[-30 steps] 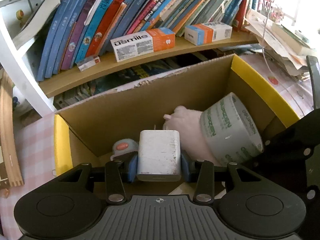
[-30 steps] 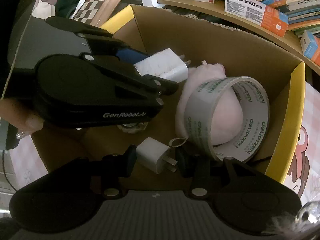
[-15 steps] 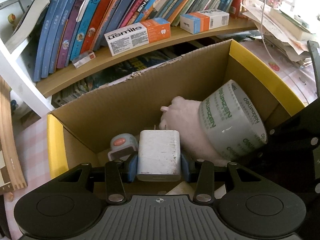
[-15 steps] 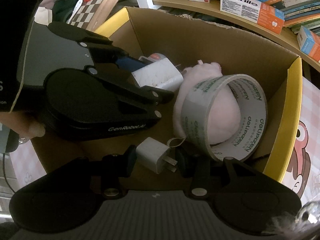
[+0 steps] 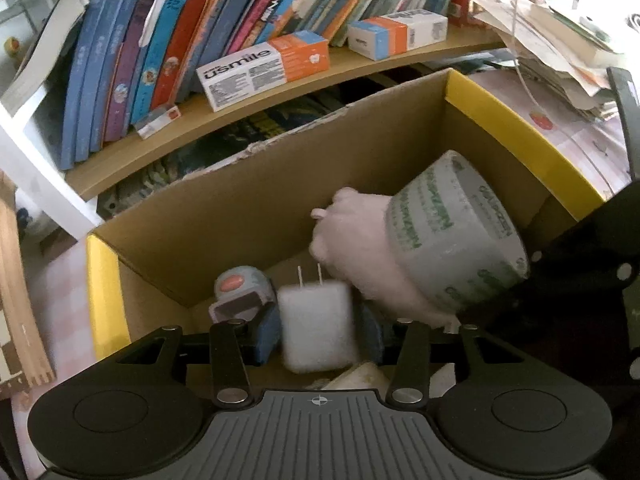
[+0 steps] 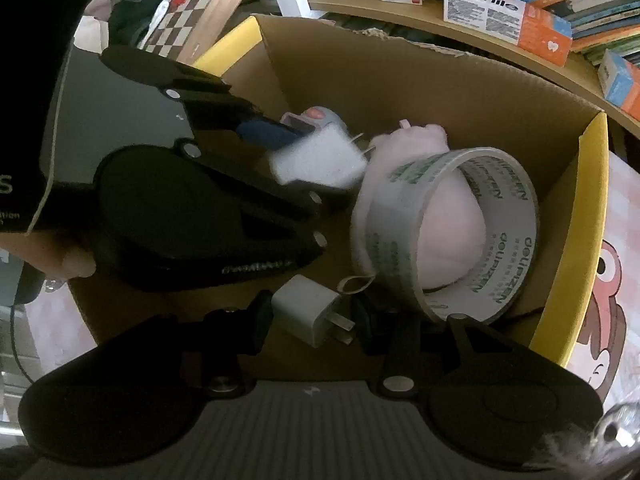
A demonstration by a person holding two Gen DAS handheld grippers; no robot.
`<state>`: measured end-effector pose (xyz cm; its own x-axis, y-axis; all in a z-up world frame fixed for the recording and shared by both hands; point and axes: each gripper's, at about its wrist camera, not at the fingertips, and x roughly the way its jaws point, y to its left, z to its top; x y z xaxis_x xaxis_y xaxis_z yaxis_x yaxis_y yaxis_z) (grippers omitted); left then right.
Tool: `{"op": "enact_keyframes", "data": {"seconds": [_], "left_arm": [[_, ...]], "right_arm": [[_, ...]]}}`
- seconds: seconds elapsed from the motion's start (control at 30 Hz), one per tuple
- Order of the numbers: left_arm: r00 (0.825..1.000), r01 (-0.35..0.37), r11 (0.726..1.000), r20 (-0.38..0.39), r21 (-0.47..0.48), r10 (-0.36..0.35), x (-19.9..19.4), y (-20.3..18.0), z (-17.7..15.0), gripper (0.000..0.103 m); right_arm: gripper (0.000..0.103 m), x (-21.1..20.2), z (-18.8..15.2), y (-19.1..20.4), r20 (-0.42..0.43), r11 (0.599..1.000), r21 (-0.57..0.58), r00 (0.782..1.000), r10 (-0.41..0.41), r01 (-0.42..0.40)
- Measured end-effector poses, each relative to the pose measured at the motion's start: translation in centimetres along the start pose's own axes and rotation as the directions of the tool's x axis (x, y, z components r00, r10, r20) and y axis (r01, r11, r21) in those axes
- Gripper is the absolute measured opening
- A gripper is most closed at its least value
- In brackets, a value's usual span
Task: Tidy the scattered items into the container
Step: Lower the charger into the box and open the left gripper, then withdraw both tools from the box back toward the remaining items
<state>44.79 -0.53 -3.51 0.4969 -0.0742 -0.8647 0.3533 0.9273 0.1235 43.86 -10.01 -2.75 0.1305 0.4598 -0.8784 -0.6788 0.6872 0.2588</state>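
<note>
Background: wooden bookshelf (image 5: 256, 128) w/ leaning books, behind box.
Container: open brown cardboard box w/ yellow rim (image 5: 516, 128), (image 6: 576, 216).
Left gripper (image 5: 318, 330): inside box; fingers parted, gaps each side of blurred white square wall charger (image 5: 316, 326), (image 6: 316, 160); prongs point away; no visible grip.
Right gripper (image 6: 312, 318): fingers apart around small white plug adapter (image 6: 308, 314); contact: cannot tell.
Box contents: grey-green printed tape roll (image 6: 452, 232) ringing pink plush toy (image 6: 448, 240); grey tape measure w/ orange button (image 5: 236, 292).
</note>
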Motion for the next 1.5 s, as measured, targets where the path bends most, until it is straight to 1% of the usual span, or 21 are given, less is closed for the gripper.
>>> {"op": "enact_keyframes", "data": {"seconds": [0.07,0.17,0.27,0.4,0.53,0.67,0.8,1.1,1.27,1.5], "left_arm": [[1.000,-0.022,1.000,0.014,0.018,0.022,-0.3,-0.4,0.0,0.059],[0.998,-0.040,0.999,0.048,0.023,0.039,-1.4,-0.6,-0.1,0.061],[0.995,-0.059,0.998,0.083,0.021,0.057,-2.8,-0.6,-0.3,0.067],[0.986,-0.102,0.994,0.137,0.041,0.096,-5.3,-1.0,-0.8,0.069],[0.974,-0.121,0.992,0.196,0.031,0.113,-8.0,-1.4,-1.5,0.070],[0.955,-0.129,0.991,0.268,-0.016,0.129,-10.7,-1.5,-2.3,0.071],[0.929,-0.124,0.991,0.345,-0.049,0.133,-13.8,-1.8,-3.5,0.072],[0.872,-0.091,0.991,0.473,-0.098,0.126,-19.9,-1.9,-7.4,0.074],[0.852,-0.065,0.992,0.511,-0.108,0.112,-22.4,-1.9,-10.1,0.076],[0.837,-0.029,0.993,0.539,-0.118,0.089,-25.2,-2.2,-14.5,0.077]], "right_arm": [[0.044,-0.1,0.1,-0.1,0.007,1.000,0.010,1.000,0.009,-0.009],[0.045,-0.1,0.2,-0.2,0.010,1.000,0.011,1.000,0.013,-0.014],[0.051,-0.3,0.2,-0.3,0.025,1.000,0.012,1.000,0.016,-0.016],[0.058,-1.1,0.0,-0.2,0.059,0.999,0.031,0.998,0.024,-0.026],[0.059,-2.6,-0.2,0.4,0.095,0.998,0.041,0.995,0.036,-0.040],[0.062,-4.7,-0.4,1.2,0.143,0.999,0.032,0.989,0.038,-0.042],[0.062,-6.8,-1.0,2.2,0.189,0.999,0.031,0.982,0.023,-0.029],[0.062,-11.6,-3.6,6.0,0.315,0.999,0.034,0.948,-0.050,0.041],[0.062,-13.2,-5.6,8.8,0.353,0.996,0.051,0.932,-0.083,0.069],[0.063,-14.6,-9.2,12.6,0.384,0.990,0.092,0.914,-0.130,0.102]]}}
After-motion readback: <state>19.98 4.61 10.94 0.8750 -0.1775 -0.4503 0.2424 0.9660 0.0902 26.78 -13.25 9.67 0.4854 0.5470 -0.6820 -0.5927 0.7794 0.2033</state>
